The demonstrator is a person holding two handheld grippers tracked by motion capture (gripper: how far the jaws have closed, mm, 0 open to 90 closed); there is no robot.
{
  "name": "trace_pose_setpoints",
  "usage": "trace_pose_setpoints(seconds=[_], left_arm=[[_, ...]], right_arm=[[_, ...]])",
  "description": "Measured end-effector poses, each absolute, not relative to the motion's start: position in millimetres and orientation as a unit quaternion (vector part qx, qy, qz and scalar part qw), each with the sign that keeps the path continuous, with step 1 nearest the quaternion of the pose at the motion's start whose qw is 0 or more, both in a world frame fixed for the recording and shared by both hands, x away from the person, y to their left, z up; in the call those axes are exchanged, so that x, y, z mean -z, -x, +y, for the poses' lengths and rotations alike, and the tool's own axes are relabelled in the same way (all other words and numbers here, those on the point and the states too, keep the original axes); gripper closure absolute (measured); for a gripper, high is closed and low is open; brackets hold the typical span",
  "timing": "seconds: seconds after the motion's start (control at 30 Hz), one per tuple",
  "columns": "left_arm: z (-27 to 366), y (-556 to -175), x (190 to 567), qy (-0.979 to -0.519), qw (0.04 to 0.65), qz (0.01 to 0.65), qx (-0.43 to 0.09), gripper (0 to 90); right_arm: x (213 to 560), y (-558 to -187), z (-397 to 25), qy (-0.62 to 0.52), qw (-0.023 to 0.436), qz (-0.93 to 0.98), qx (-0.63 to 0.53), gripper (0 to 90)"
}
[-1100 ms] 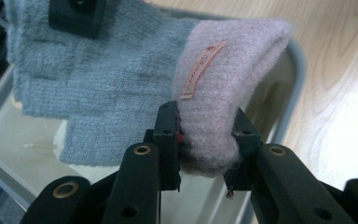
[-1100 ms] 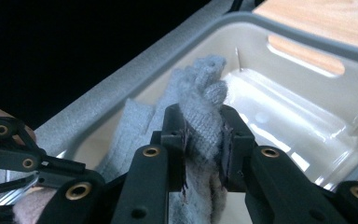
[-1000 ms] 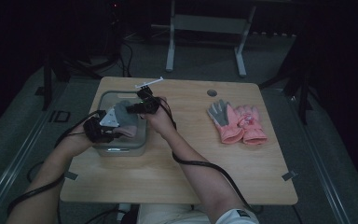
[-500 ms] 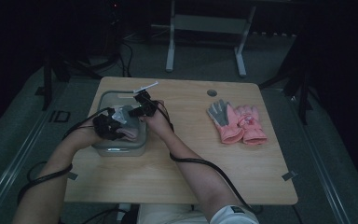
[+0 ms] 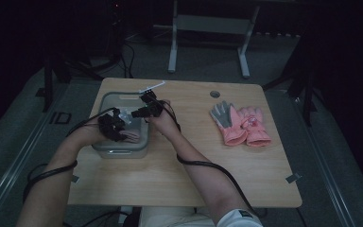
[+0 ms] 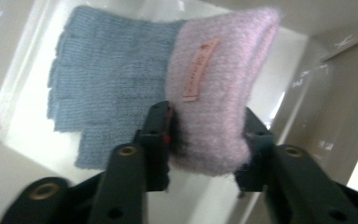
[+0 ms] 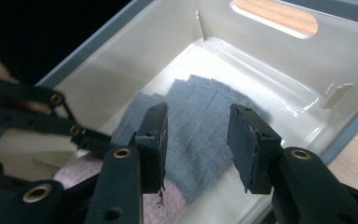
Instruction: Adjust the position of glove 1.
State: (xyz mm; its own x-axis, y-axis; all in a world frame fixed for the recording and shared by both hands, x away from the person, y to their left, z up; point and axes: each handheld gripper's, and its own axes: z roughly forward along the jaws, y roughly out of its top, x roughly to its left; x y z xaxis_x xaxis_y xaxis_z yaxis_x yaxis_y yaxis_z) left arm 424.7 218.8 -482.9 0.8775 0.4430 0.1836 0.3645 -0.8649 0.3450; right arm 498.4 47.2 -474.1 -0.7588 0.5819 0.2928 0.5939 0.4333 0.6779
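dim high view with dark surroundings, brighter soft-focus gripper views, glare on plastic

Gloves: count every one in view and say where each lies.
3. A blue-grey knit glove with pink cuff lies in the bin, its cuff between the left gripper jaws. Two pink gloves lie side by side on the table. The bin may hide more.

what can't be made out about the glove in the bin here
- Writing on the pink tag of the glove cuff: blurred in the left gripper view.
- Cuff end of the grey-blue glove: hidden behind the right tool in the right gripper view.
- Glove inside the bin: covered by the left tool and the hands in the high view; too dark and small.
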Motion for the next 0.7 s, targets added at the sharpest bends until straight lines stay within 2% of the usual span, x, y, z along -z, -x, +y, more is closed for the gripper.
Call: trace_pose_setpoints(seconds=[0.07,0.27,0.47,0.7], left_arm=[[219.9,-421.9,477.4,-0.949,0.166,0.227,-0.140,44.4],[224.3,-416.0,460.4,-0.931,0.216,0.258,-0.144,22.5],[216.2,-410.8,454.6,-0.918,0.241,0.276,-0.152,14.1],[198.9,-403.8,443.3,-0.896,0.303,0.287,-0.152,6.9]], right_arm=[[473.0,-496.1,41.7,0.345,0.017,-0.841,0.416,57.0],[462.8,-487.5,23.6,0.338,0.017,-0.834,0.436,57.5],[443.6,-474.6,3.4,0.316,0.013,-0.830,0.459,58.8],[431.0,-463.0,-24.9,0.304,-0.004,-0.834,0.461,59.0]])
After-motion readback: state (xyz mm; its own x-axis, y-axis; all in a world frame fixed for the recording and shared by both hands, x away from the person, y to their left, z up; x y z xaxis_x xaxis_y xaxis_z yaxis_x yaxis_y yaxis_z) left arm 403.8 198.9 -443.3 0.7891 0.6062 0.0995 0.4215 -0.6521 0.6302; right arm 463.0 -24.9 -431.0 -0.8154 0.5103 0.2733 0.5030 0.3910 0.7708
